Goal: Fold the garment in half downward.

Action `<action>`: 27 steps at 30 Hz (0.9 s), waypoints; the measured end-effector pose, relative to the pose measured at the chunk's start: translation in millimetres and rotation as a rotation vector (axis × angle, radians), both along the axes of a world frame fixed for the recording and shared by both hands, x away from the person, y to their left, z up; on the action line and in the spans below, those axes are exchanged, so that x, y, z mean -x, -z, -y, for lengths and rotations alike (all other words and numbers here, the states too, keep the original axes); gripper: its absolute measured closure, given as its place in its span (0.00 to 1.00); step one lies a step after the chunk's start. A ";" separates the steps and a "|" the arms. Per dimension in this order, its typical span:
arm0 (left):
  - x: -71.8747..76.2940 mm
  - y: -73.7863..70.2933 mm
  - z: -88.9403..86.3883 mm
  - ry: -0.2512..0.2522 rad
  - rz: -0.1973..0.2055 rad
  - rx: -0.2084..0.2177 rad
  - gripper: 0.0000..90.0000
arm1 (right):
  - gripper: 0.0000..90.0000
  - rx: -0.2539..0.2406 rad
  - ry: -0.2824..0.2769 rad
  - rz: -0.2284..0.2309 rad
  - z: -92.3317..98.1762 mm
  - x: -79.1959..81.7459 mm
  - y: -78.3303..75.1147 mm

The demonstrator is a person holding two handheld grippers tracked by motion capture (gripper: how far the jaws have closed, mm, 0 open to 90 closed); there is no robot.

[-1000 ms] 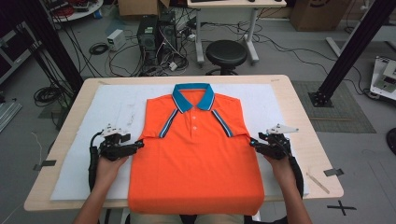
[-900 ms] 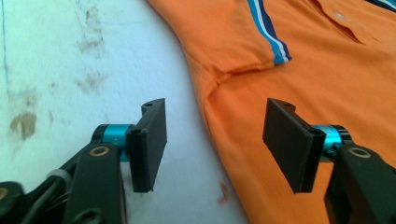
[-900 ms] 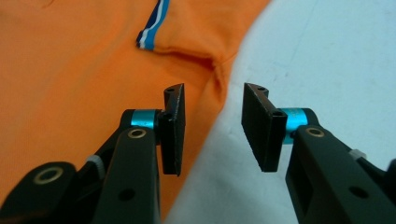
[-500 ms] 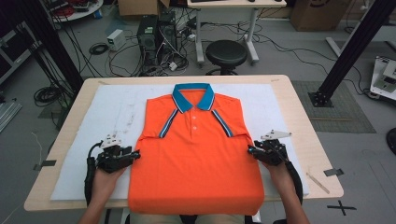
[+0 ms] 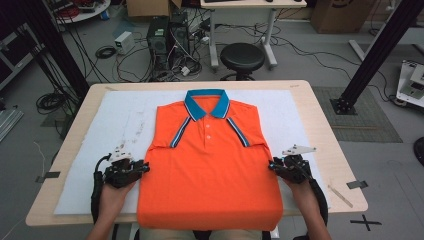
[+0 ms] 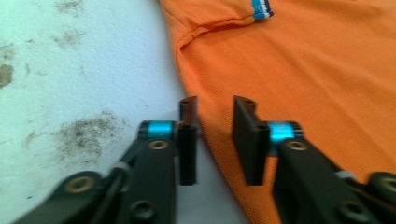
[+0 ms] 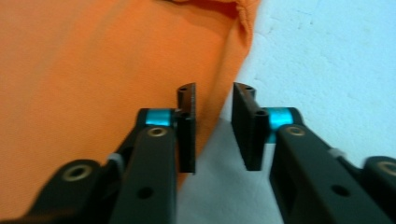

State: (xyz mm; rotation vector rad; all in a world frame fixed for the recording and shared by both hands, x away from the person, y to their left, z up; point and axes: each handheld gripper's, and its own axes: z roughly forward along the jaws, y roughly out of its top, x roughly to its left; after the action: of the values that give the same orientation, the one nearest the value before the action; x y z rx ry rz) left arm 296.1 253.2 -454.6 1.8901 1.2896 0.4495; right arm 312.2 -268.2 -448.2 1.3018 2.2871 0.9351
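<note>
So the person is working on folding an orange polo shirt (image 5: 210, 170) that's lying flat, front up, in the middle of a white mat (image 5: 310, 115) on a wooden table (image 5: 327, 150), with its hem hanging toward the table's near edge. Each hand is bringing a gripper to one side edge of the shirt at about waist level: the left gripper (image 6: 215, 140) is straddling the shirt's left edge and the right gripper (image 7: 214, 126) is doing the same on the other side. Both sets of jaws have just been closing and are standing narrow now, with the fabric edge running between them, but there's a visible gap and the pads aren't really pressing the cloth yet, so no proper hold. Looks like the pinching step before a fold. The next move probably needs both to finish clamping on just the edge layers and lift evenly, or one side is going to drag. The shirt is a knit pique sort of fabric, soft and floppy, with a blue collar (image 5: 206, 102) and striped trim. The mat is looking fuzzy and has some brownish stains (image 6: 88, 135).
</note>
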 end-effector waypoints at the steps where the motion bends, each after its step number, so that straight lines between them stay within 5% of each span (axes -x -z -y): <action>1: -0.2 -0.1 -0.3 0.011 -0.003 0.006 0.92 | 0.98 0.015 -0.013 0.007 -1.8 0.8 -0.6; 4: 2.0 -1.3 3.3 0.020 0.017 -0.032 0.97 | 0.99 0.041 -0.024 0.037 -1.8 3.5 -4.0; 10: 4.4 -5.9 -5.3 0.003 0.025 0.036 0.98 | 0.99 0.027 -0.011 0.059 6.3 10.2 -9.8; 18: 8.2 -6.4 -6.1 0.020 0.017 0.074 0.98 | 1.00 0.018 0.015 0.076 15.8 17.0 -18.0; 27: 7.3 -5.7 3.2 0.037 0.016 0.059 0.98 | 0.99 0.020 0.061 0.063 26.6 21.7 -16.4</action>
State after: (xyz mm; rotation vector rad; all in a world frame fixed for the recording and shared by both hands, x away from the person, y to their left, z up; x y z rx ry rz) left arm 288.8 250.1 -448.9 1.8548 1.2426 0.4025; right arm 290.6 -294.9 -431.8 1.3066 2.1913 0.9178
